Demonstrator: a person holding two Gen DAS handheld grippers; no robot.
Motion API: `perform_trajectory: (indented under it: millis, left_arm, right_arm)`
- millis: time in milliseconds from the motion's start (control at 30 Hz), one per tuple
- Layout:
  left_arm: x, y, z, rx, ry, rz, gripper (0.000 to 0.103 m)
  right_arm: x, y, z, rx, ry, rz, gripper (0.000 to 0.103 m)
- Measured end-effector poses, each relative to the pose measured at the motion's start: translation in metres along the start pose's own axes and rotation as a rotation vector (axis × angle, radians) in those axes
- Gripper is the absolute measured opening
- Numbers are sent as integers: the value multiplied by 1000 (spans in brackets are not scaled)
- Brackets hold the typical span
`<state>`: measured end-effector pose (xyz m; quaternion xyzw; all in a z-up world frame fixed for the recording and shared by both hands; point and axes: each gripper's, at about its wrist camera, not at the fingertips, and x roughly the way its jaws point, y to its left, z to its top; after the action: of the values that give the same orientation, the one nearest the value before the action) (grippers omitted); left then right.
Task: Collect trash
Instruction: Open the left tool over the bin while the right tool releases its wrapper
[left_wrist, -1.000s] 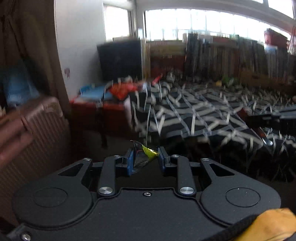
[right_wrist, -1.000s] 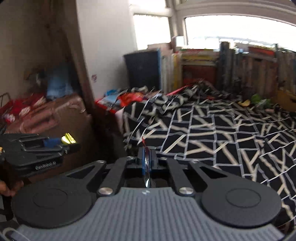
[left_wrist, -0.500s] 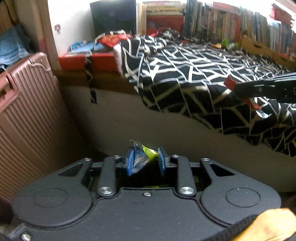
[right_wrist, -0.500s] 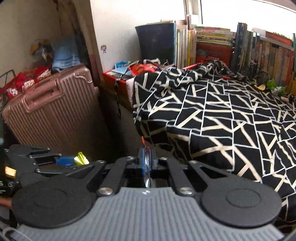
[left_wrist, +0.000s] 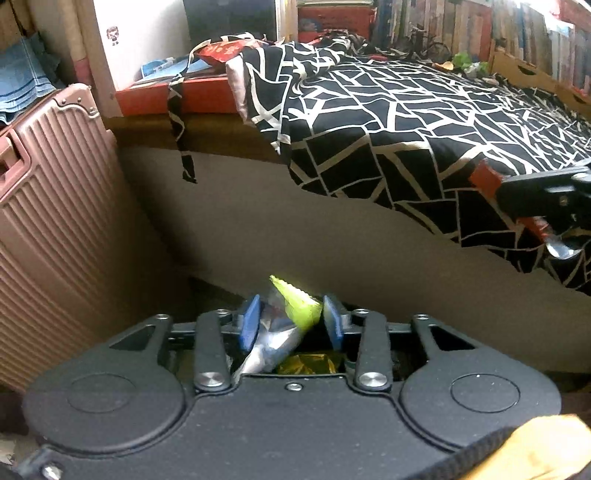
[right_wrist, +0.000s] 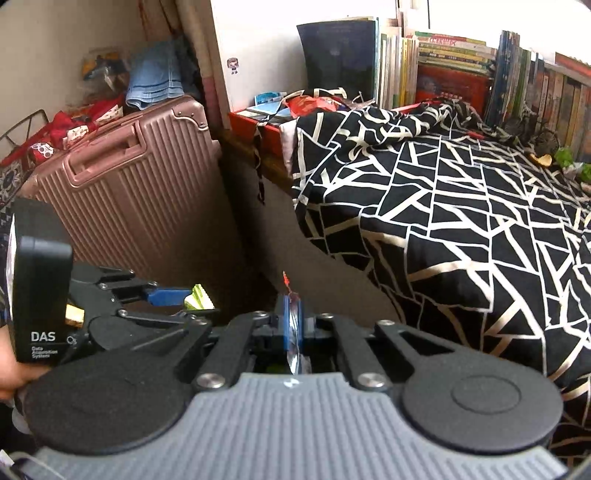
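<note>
My left gripper (left_wrist: 291, 323) points at the bed's side panel, its blue jaws a little apart. A green and silver wrapper (left_wrist: 295, 314) sits loose between them, tilted, with its silver lower end blurred. A crinkled yellow wrapper (left_wrist: 306, 363) shows below through the gap. The right wrist view has the left gripper (right_wrist: 184, 302) at lower left, the green wrapper (right_wrist: 199, 297) at its tip. My right gripper (right_wrist: 291, 321) is shut on a thin red and silver wrapper (right_wrist: 293, 332). The left wrist view shows the right gripper (left_wrist: 517, 188) at the right edge with this red wrapper (left_wrist: 487, 177).
A pink ribbed suitcase (right_wrist: 136, 192) stands on the left, close to the bed. A black and white patterned blanket (right_wrist: 461, 206) hangs over the bed's brown side panel (left_wrist: 295, 229). Books (right_wrist: 443, 74) line the far side. A red box (left_wrist: 177, 96) sits at the bed's head.
Both grippers have dropped lower beside the bed. The left jaws have spread slightly, and the green wrapper has tipped over and is sliding down between them. The right gripper still pinches its wrapper.
</note>
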<state>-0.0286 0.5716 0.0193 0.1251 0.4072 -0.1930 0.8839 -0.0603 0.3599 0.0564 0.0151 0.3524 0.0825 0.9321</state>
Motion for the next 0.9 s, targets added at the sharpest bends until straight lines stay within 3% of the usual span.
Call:
perform_trajectory:
  millis: [133,267,367,900]
  left_arm:
    - [1,-2,1,-9,5,-5,51]
    - [-2,-9,3,29,-3,5,55]
    - [-5,-9,3,4,-2,5,58]
    - [-19,14,-2,-53,3,68,61]
  right_arm:
    - [-4,0,-1,-12,-1,-5,8]
    - [-5,-2,-2,-13,5,-7,8]
    - [-5,-3,-2,-10,11,-6,8]
    - [25,7,6,-15,69,48,8]
